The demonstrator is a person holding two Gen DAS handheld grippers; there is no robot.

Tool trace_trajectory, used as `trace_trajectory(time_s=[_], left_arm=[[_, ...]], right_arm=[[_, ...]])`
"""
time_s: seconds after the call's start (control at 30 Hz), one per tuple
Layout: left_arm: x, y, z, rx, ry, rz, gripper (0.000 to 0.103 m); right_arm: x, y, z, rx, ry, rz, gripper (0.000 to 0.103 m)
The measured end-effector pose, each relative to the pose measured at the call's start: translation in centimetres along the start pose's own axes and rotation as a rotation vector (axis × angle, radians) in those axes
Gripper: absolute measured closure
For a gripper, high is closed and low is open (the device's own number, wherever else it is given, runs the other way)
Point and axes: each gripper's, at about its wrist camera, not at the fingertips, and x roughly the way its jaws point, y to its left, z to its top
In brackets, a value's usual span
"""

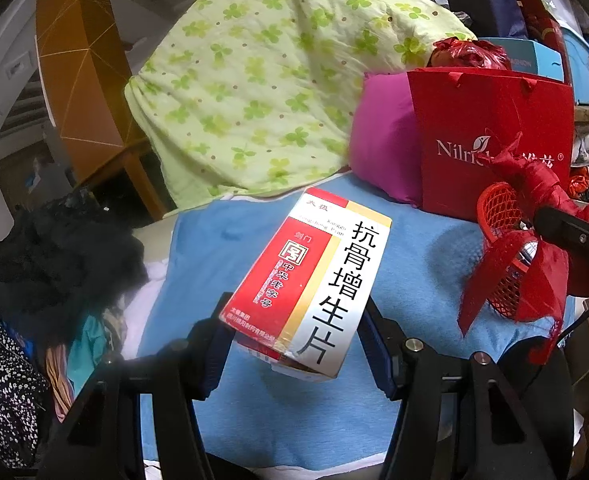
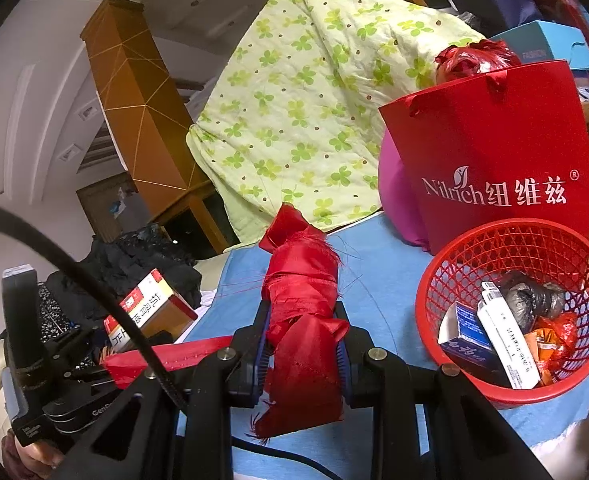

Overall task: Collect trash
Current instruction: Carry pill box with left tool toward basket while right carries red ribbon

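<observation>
My left gripper [image 1: 296, 344] is shut on a red and white medicine box [image 1: 314, 276] with Chinese writing, held above the blue cloth [image 1: 214, 240]. The same medicine box [image 2: 150, 304] shows at the left of the right wrist view, in the left gripper [image 2: 134, 330]. My right gripper [image 2: 304, 344] is shut on a bundle of red cloth [image 2: 300, 312], which stands up between the pads. The red cloth bundle [image 1: 534, 184] and the right gripper [image 1: 566, 228] hang before a red mesh basket [image 1: 502, 248]. That red mesh basket [image 2: 518, 248] holds several boxes and wrappers.
A red paper bag [image 2: 490, 152] stands behind the basket against a magenta cushion [image 2: 394, 184]. A green flowered quilt [image 2: 306, 92] is piled at the back. Dark clothes [image 1: 54, 248] lie at the left. A cable [image 2: 94, 288] crosses the right wrist view.
</observation>
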Motion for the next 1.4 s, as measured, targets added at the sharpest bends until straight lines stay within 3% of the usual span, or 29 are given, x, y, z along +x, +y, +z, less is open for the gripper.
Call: trace_trajectory(time_s=[1.4], left_arm=[[0.0,-4.9,1.2,0.087,-0.014,-0.063,0.042]], right_arm=[[-3.0,-5.3,0.6,0.067,-0.047,-0.063,0.073]])
